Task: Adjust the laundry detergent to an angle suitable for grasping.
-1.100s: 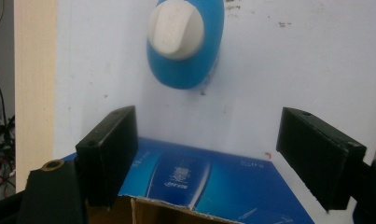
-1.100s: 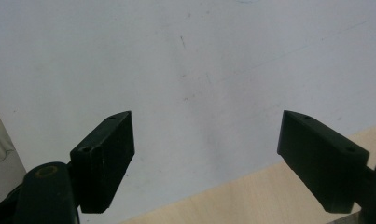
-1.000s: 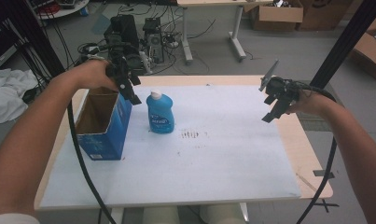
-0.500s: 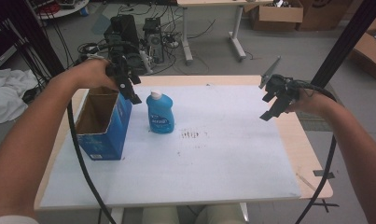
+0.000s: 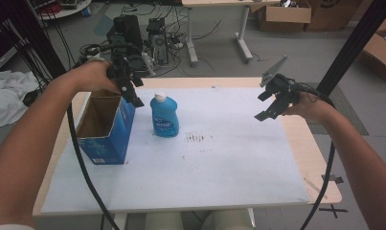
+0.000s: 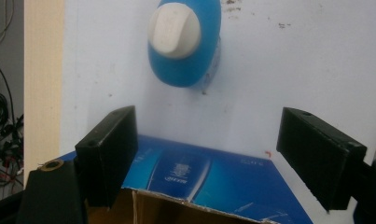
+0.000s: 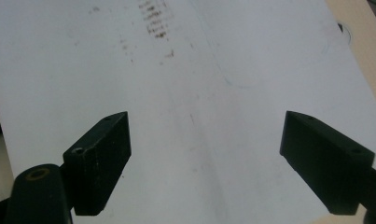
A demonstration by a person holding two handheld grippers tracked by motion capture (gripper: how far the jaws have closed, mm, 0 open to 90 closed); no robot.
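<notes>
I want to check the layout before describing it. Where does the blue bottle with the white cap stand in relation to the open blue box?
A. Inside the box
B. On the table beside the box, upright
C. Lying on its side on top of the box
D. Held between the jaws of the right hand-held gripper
B: the blue bottle stands upright on the white table top, just beside the open blue box, with nothing gripping it.

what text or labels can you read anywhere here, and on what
Bottle: a label with white print, too blurred to read.
Box: white print on its blue side, clearer in the left gripper view, still too small and blurred to read.
Table sheet: brown marks, smudges rather than letters.
No word can be read for certain.
</notes>
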